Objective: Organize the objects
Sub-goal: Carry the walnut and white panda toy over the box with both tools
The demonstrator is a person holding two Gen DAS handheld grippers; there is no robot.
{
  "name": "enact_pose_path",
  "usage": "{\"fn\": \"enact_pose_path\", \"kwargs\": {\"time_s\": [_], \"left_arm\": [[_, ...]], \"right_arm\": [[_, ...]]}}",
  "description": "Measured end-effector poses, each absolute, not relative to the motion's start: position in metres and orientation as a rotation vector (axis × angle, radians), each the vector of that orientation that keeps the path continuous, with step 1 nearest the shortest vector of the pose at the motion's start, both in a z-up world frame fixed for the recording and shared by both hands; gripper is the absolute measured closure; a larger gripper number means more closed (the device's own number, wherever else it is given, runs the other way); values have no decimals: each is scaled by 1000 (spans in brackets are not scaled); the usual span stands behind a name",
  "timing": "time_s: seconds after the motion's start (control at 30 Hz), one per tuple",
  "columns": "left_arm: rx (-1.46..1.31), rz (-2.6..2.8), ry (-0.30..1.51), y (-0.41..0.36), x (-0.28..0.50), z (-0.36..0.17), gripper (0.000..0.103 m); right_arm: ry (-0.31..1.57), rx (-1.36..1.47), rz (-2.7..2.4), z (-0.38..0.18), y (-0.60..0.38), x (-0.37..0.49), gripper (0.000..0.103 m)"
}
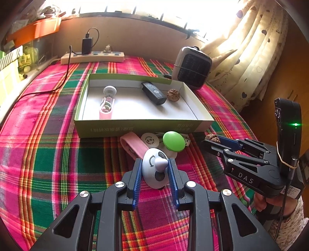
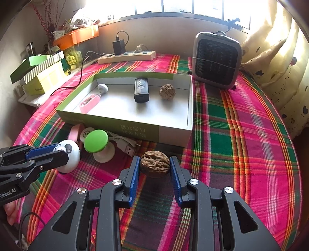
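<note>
The left gripper (image 1: 153, 170) is clamping the white top (image 1: 155, 170); the right gripper (image 2: 154, 166) is pinching a walnut (image 2: 155, 164). Both round things are risking slipping out near the box's front edge (image 2: 119, 125).

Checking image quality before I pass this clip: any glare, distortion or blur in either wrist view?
Left wrist view: the window is blown out and washes the curtain; fisheye bends the box; the held panda-face disc stays sharp. Right wrist view: the same window glare, milder; the gripped walnut is crisp, casting a shadow.

Right claw (image 2: 154, 164) clamps a walnut (image 2: 155, 166) before the green-sided box (image 2: 123, 126)
</note>
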State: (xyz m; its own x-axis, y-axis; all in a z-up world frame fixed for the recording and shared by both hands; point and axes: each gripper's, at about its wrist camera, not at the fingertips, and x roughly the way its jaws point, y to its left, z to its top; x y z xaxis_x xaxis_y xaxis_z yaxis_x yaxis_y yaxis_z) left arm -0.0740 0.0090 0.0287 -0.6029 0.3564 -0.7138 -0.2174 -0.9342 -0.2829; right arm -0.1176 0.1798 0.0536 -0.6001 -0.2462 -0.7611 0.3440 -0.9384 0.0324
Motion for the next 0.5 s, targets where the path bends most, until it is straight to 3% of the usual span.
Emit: {"fn": "enact_pose_path", "kwargs": {"time_s": [0.5], "left_arm": [[-1127,2577,-238,1,-84,53,79]], "right_arm": [[175,1106,-2570,80,178,-118,71]]}}
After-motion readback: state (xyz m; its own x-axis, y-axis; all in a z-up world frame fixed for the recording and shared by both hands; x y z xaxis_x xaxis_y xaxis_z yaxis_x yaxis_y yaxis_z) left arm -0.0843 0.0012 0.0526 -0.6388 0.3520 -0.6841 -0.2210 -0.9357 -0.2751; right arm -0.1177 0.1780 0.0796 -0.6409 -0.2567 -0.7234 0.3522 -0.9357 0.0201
